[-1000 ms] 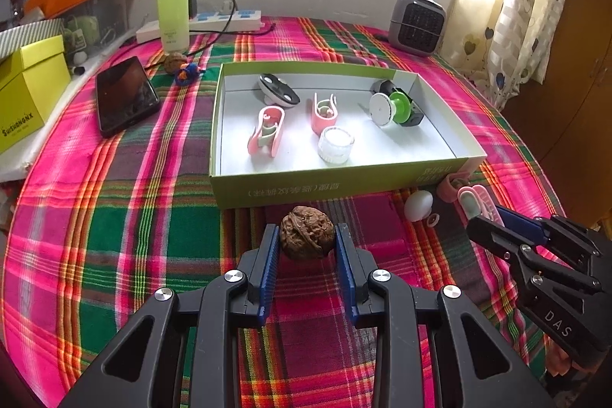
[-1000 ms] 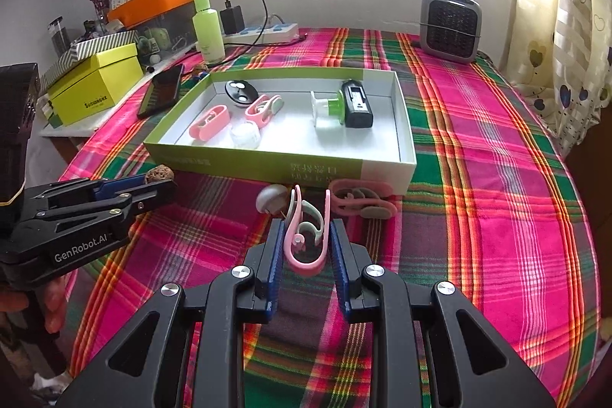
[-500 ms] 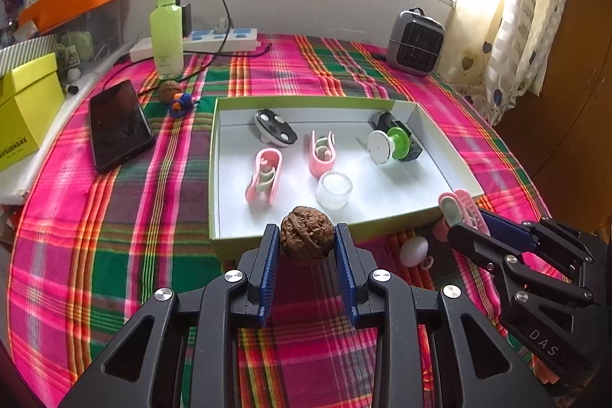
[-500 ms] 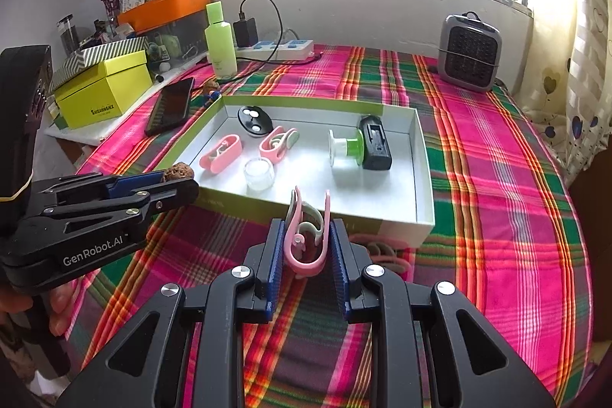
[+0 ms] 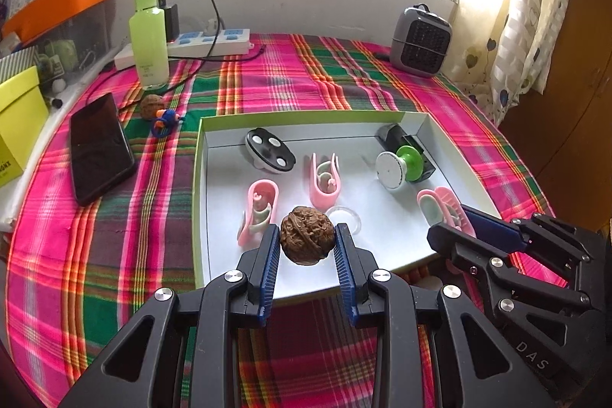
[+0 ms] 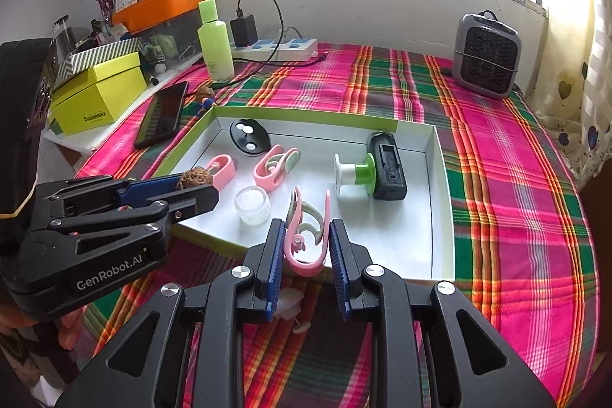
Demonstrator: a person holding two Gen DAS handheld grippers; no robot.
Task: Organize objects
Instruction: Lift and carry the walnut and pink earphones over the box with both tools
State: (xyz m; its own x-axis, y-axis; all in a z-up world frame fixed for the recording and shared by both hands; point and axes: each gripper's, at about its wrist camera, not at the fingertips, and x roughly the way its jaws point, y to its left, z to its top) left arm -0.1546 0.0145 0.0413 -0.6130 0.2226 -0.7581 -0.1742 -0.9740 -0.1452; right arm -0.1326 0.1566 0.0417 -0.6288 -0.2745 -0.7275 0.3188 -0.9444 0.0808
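Observation:
My left gripper (image 5: 307,243) is shut on a brown walnut (image 5: 306,235) and holds it over the near left part of the green-rimmed white box (image 5: 197,178). My right gripper (image 6: 307,239) is shut on a pink clip (image 6: 308,236) and holds it over the box's near edge (image 6: 214,236). The box holds two pink clips (image 5: 324,176), a black oval piece (image 5: 269,155), a small clear jar (image 6: 252,205), a green-and-white spool (image 6: 354,174) and a black block (image 6: 388,166). The right gripper with its clip also shows in the left wrist view (image 5: 445,213), and the left gripper in the right wrist view (image 6: 199,184).
A black phone (image 5: 99,148), a second walnut (image 5: 151,105) and a blue toy (image 5: 164,121) lie left of the box. A green bottle (image 5: 149,37), a power strip (image 5: 208,43) and a grey heater (image 5: 420,43) stand at the back. A yellow box (image 6: 97,94) sits at far left.
Both grippers have risen from the tablecloth and moved forward with their loads, from in front of the box to over its near part.

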